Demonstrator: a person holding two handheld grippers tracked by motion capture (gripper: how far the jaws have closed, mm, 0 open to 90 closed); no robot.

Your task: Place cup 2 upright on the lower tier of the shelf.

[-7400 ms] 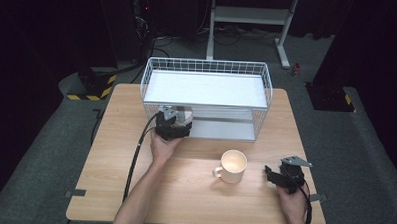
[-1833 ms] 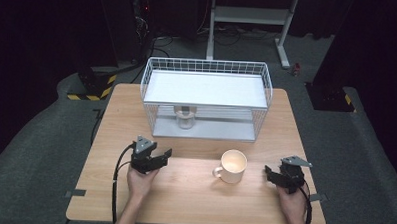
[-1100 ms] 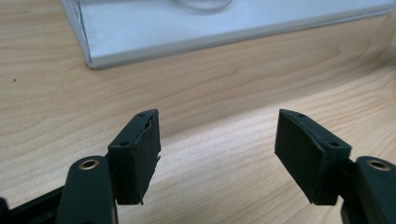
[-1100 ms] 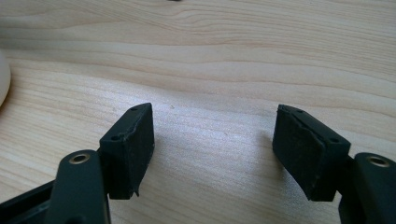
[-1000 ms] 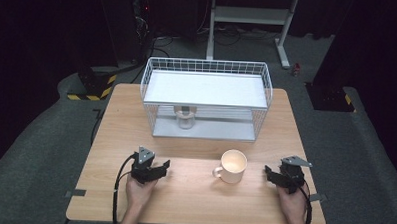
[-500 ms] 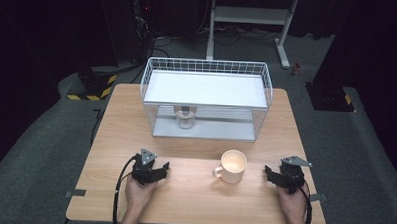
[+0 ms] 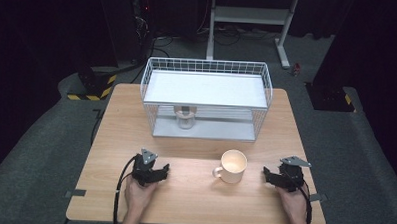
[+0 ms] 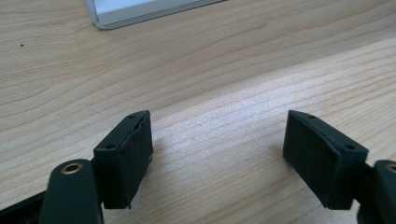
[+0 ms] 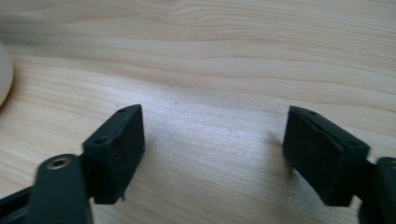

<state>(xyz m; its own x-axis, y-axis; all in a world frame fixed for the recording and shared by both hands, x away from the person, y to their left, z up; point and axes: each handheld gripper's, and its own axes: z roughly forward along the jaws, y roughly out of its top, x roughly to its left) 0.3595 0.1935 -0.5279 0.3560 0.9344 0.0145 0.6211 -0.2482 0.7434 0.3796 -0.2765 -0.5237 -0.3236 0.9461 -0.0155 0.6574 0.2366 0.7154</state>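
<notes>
Dark room, wooden table [image 7: 136,130]. Mug [image 7: 233,166] before wire rack [image 7: 205,94], handle probably toward left tongs [image 7: 160,172]; right tongs [image 7: 267,174] slightly nearer. Both wide open, empty, resting low beside mug.

Object inside the wire basket [image 7: 205,99] — a small jar-like item [image 7: 185,116] on the lower shelf, too small to identify. Cup [image 9: 3,74] — cut off at the left edge in the right gripper view.
</notes>
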